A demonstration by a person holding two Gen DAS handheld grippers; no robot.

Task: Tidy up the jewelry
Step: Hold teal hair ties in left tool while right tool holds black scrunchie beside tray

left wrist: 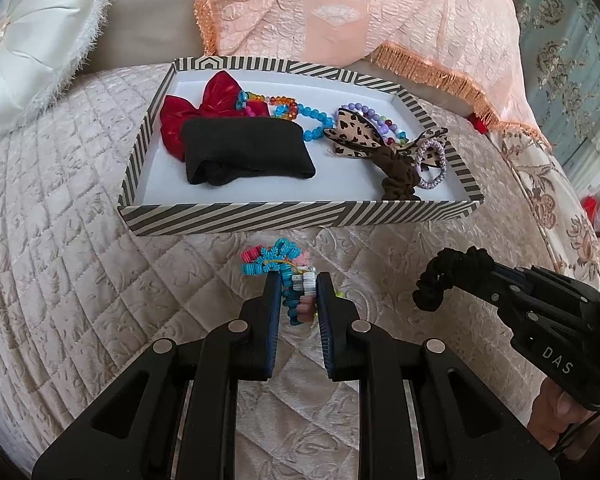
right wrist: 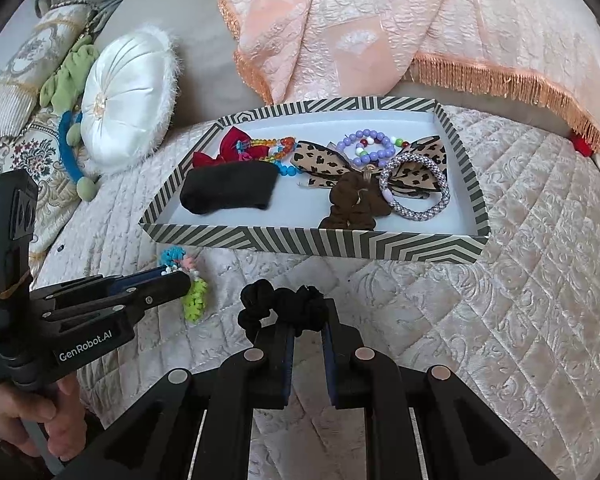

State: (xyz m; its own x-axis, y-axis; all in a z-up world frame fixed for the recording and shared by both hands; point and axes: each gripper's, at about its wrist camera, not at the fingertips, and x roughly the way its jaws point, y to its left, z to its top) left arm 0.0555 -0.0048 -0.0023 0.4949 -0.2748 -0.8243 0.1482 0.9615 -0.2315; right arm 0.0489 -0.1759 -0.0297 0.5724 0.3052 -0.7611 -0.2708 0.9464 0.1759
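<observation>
Holding a bunch of small coloured hair ties (left wrist: 296, 280), the left gripper (left wrist: 299, 280) has its jaws nearly closed on the white/pink/blue part of the bunch, just in front of the striped tray (left wrist: 300, 220) on the quilted bed cover (left wrist: 80, 240). Some ties (blue, pink) fan out past the fingertips toward the tray wall; in the right wrist view a lime-green tie (right wrist: 196, 300) hangs/lies under the same gripper (right wrist: 176, 276), touching the cover.

R gripper (right wrist: 306, 312): jaws narrowed on a black scrunchie (right wrist: 284, 308), which bulges out over the fingertips and loops to the left. Seen from the left wrist cam, the scrunchie (left wrist: 448, 276) sits at the tip of the R gripper (left wrist: 464, 280), near the tray's front right corner but apart from it.

Inside the tray, L to R: red bow (left wrist: 204, 112), w/ a folded black cloth (left wrist: 244, 152) lying over its lower part; multicolour bead bracelet (left wrist: 276, 104); blue bead bracelet (left wrist: 316, 120); purple bead bracelet (right wrist: 366, 146); leopard-print bow (right wrist: 324, 164); brown scrunchie (right wrist: 352, 204) at the front wall; lilac-and-white braided band (right wrist: 416, 184) resting on the leopard bow.

Behind the tray: peach fringed blanket (left wrist: 360, 12). A white round pillow (right wrist: 128, 96) is off to the left.
</observation>
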